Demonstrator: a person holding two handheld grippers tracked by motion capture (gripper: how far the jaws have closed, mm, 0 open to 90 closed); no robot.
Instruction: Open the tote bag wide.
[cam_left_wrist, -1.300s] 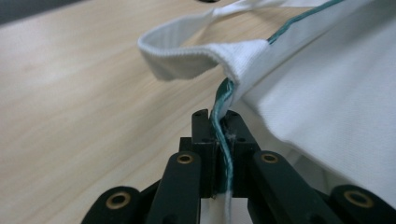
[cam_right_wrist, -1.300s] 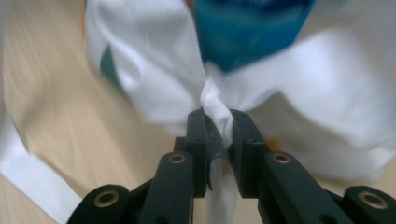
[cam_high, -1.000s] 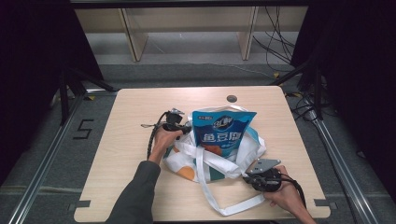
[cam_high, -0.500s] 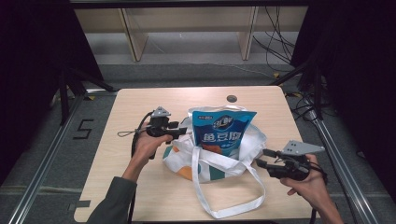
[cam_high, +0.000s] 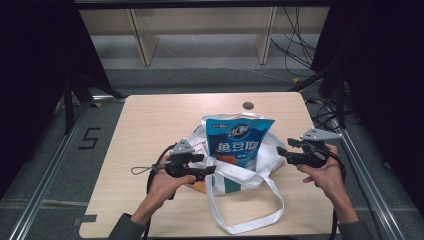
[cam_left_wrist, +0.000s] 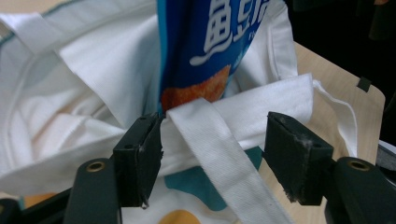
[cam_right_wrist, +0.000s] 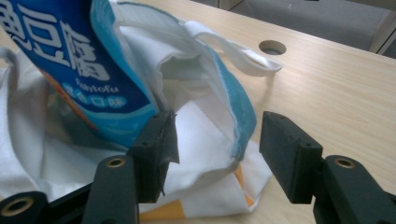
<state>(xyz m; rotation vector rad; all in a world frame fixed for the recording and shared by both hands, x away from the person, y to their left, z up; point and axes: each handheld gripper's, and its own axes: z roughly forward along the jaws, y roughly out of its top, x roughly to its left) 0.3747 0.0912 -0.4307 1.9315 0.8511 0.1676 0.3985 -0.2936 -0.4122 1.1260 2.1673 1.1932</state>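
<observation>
A blue snack bag (cam_high: 240, 139) with white lettering stands upright in a white tote bag (cam_high: 227, 172) at the table's middle. My left gripper (cam_high: 212, 169) is open at the tote's left side; in the left gripper view a white strap (cam_left_wrist: 219, 154) and the tote's rim (cam_left_wrist: 271, 95) lie between the jaws, with the snack bag (cam_left_wrist: 205, 46) just beyond. My right gripper (cam_high: 279, 151) is open at the tote's right side; in the right gripper view the tote's teal-edged rim (cam_right_wrist: 238, 107) sits between the jaws next to the snack bag (cam_right_wrist: 74, 60).
The tote's long white handle (cam_high: 260, 220) loops toward the table's front edge. A round cable hole (cam_high: 248, 105) sits in the wooden table (cam_high: 150, 120) behind the bag. Dark frame rails and cables flank the table.
My left gripper has dropped back to the tote's near left side. My right gripper has swung up and in to the tote's right rim. The snack bag stands a little more upright.
</observation>
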